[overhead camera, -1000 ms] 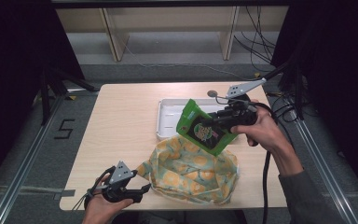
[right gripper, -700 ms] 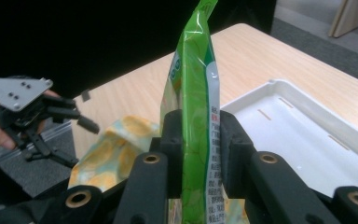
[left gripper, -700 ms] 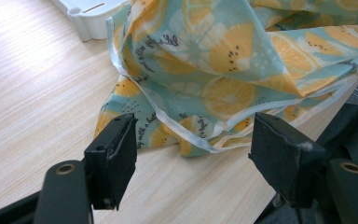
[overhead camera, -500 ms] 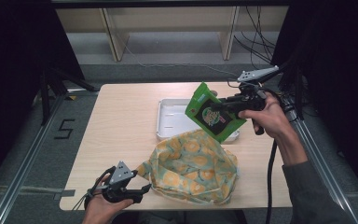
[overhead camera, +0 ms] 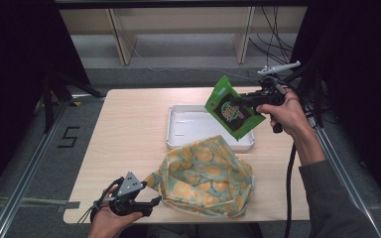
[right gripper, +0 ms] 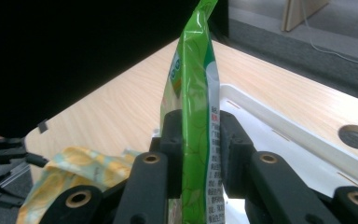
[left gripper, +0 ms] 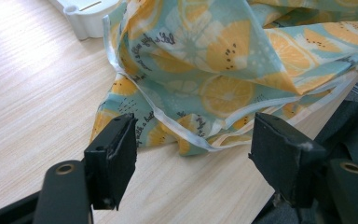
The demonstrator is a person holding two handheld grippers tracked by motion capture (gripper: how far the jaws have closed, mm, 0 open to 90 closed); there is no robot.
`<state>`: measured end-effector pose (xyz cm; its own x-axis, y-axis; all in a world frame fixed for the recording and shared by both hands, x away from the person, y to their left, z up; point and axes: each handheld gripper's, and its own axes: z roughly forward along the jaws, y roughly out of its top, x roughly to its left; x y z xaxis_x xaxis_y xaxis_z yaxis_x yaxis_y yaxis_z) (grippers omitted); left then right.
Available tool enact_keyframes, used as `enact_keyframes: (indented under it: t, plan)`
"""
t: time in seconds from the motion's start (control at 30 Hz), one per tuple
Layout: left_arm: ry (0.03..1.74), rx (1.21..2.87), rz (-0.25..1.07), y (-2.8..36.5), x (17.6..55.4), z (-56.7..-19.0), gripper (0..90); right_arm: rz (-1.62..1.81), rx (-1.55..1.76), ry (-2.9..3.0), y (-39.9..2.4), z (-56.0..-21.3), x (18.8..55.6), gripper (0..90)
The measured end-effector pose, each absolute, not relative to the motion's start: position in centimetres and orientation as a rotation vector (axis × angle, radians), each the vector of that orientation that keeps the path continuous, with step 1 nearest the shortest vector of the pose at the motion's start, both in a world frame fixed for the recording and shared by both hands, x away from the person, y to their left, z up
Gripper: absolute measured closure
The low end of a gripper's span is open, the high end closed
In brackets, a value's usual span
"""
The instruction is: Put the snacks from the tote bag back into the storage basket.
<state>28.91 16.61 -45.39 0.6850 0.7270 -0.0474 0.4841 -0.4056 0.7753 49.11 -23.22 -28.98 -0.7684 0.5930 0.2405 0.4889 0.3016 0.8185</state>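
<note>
Right hand-held gripper (overhead camera: 252,102): held aloft at the upper right of the high view; its jaws are pinched on a green snack packet (overhead camera: 232,107).
Green snack packet: seen flat-faced and tilted in the high view, raised over the right part of the white tray (overhead camera: 178,129); in the right gripper view it (right gripper: 193,107) is seen edge-on, clamped upright between the two pads.
Left hand-held gripper (overhead camera: 149,203): low at the lower left of the high view, near the table's (overhead camera: 124,114) front edge; its jaws are seen spread in the left gripper view (left gripper: 193,154), closed on nothing.
Citrus-print cloth bag (overhead camera: 203,176): slumped on the table in front of the tray; its white-piped hem (left gripper: 182,135) lies just beyond the spread jaws, a detail too small to tell from above.
</note>
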Motion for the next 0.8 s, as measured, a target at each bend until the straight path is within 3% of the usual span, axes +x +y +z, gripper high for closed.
enact_keyframes:
  t: [0.8]
  plan:
    - [0.908, 2.088, 0.375, 16.5, 28.7, -45.1, 30.8, 1.338, 1.344, 2.307, -24.9, -33.6, 55.7, 75.4]
